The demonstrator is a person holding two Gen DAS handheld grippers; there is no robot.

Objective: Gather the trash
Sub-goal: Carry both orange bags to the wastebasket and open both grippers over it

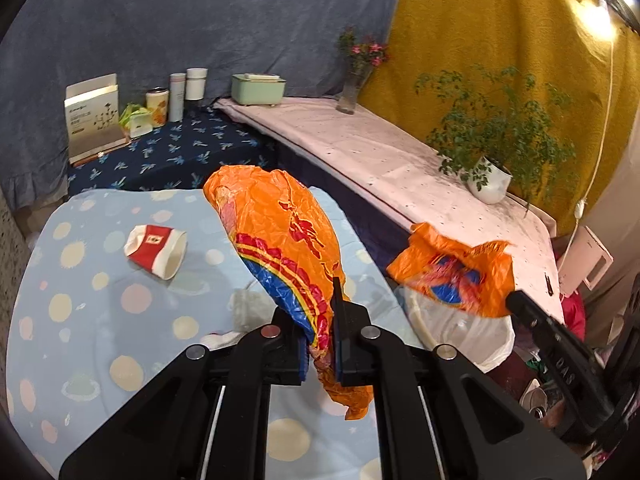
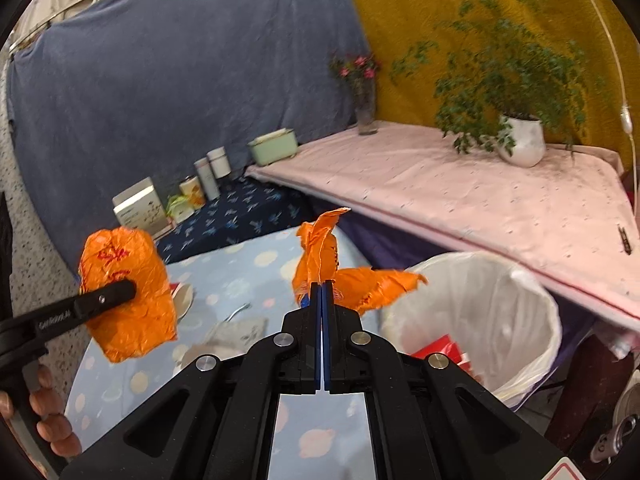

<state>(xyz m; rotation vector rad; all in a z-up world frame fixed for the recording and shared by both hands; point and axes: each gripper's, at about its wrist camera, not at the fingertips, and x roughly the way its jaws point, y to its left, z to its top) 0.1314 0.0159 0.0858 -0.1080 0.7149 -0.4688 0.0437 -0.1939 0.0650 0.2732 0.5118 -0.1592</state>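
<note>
My left gripper (image 1: 320, 316) is shut on a large orange snack wrapper (image 1: 280, 240) and holds it above the pale blue dotted table (image 1: 80, 320). It shows in the right wrist view (image 2: 128, 284) too. My right gripper (image 2: 322, 286) is shut on a smaller orange wrapper piece (image 2: 360, 284), held just left of the white-lined trash bin (image 2: 480, 312). That piece (image 1: 456, 276) hangs over the bin (image 1: 460, 328) in the left wrist view. A crushed red and white paper cup (image 1: 156, 250) lies on the table. A crumpled grey paper (image 2: 236, 332) lies near the table's front.
A pink-covered shelf (image 2: 460, 196) with a potted plant (image 2: 520, 140) and a flower vase (image 2: 366, 112) runs behind the bin. A dark blue table (image 1: 180, 152) holds a box, cans and a green container (image 1: 258, 88). Red trash (image 2: 440, 350) lies in the bin.
</note>
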